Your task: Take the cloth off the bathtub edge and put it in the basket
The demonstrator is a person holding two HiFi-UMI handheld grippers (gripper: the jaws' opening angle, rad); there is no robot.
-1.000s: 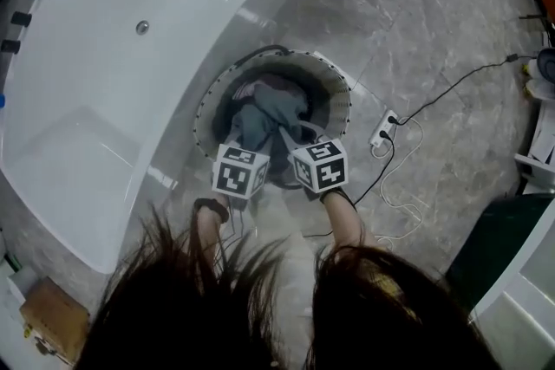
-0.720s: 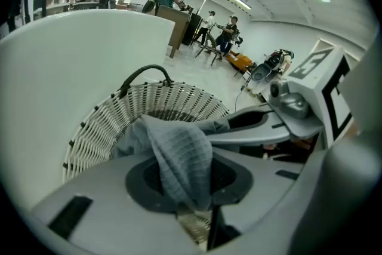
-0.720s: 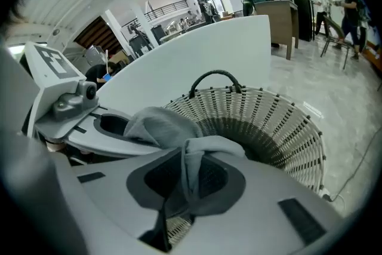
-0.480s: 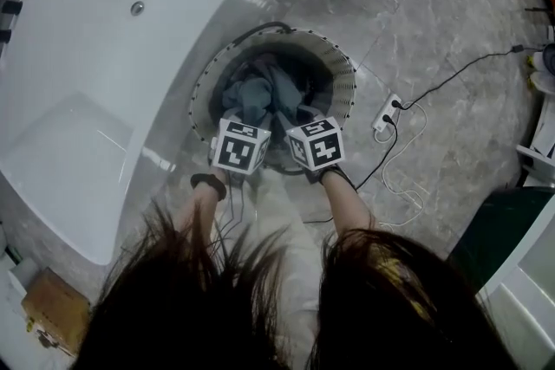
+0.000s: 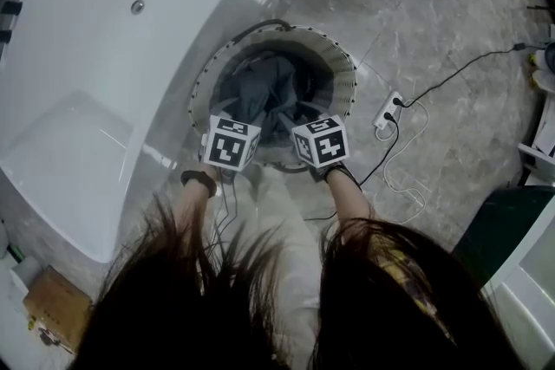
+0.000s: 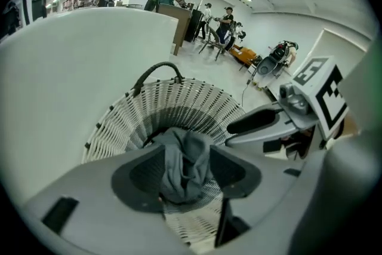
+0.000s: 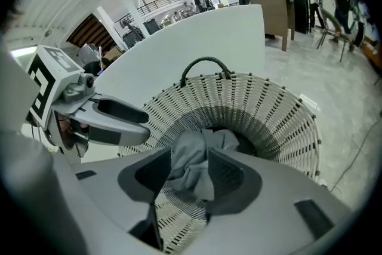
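Observation:
The grey cloth (image 5: pixel 260 95) lies bunched inside the round white wicker basket (image 5: pixel 342 78), which stands on the floor against the white bathtub (image 5: pixel 95 56). Both grippers hover over the basket's near rim, the left gripper (image 5: pixel 238 130) beside the right gripper (image 5: pixel 308 134). In the left gripper view the jaws of my left gripper (image 6: pixel 186 152) are opening, with a fold of the cloth (image 6: pixel 182 173) loose between them. In the right gripper view my right gripper (image 7: pixel 190 167) is opening too, and another fold of the cloth (image 7: pixel 194 155) sits in its gap above the basket (image 7: pixel 268 110).
A white power strip (image 5: pixel 388 113) with a black cable lies on the grey tiled floor right of the basket. A cardboard box (image 5: pixel 52 312) sits at lower left and a dark green cabinet (image 5: pixel 512 230) at right. People stand far off in the hall.
The cloth has sunk lower into the basket. Both grippers have drawn back a little toward the near rim, and the left one has shifted to the left.

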